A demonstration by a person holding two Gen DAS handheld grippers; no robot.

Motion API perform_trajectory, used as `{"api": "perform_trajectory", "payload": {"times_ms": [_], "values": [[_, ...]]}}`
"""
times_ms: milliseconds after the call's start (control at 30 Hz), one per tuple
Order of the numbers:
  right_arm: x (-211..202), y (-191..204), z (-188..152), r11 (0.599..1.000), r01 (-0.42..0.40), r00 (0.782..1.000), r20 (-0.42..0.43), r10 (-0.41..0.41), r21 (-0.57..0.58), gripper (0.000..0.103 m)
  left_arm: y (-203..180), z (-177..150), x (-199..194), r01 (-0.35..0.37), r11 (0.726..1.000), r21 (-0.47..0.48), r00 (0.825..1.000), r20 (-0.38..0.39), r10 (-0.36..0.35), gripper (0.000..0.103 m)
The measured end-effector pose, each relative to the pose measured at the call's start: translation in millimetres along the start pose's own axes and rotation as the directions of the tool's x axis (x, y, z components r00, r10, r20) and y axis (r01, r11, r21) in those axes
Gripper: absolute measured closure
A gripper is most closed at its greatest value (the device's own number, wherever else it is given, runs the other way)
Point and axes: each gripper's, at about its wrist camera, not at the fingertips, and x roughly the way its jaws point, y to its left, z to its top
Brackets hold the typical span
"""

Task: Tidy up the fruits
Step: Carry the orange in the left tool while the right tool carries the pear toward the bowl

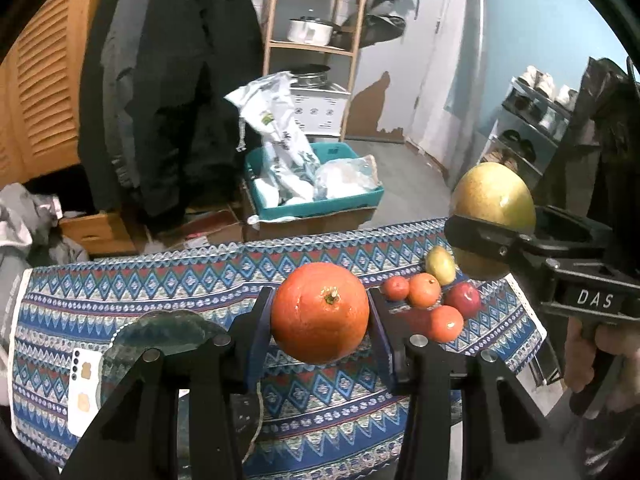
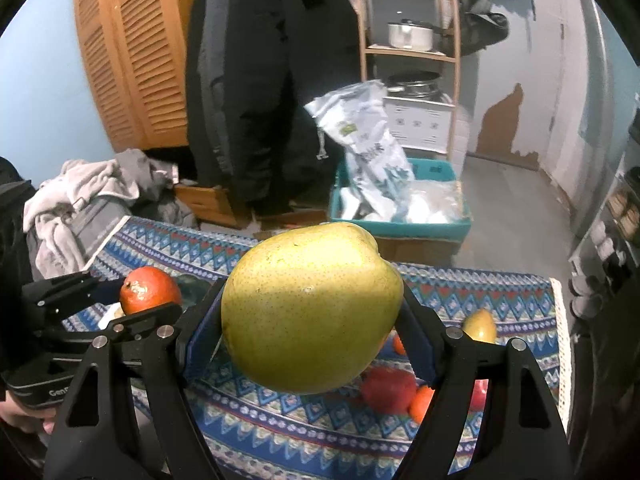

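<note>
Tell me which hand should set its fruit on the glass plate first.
Left, probably. The left gripper holds the orange right beside the glass plate, which lies at the table's left end. The right gripper holds the big pear over the fruit pile, farther from it.

A dark coat hangs by louvred doors; a pot sits on wooden shelving; a teal bin holds what look like plastic bags.
</note>
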Motion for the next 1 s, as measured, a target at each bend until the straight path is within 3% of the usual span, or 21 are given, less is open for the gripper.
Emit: {"api": "perform_trajectory", "payload": {"times_ms": [533,1000], "values": [[54.7,63.9,14.8,0.994,-0.089,0.994,-0.073,0.085,-0.056,0.024,72.3,-11.1,-6.6,-0.095,0.988,-0.122,0.995,-0.014,0.094,0.057],[116.5,110.9,13.9,0.983,-0.172,0.971,-0.180,0.157,-0.070,0.024,141.3,-37.9,12.3,-0.208,0.951,-0.230,0.976,-0.116,0.186,0.057]]}}
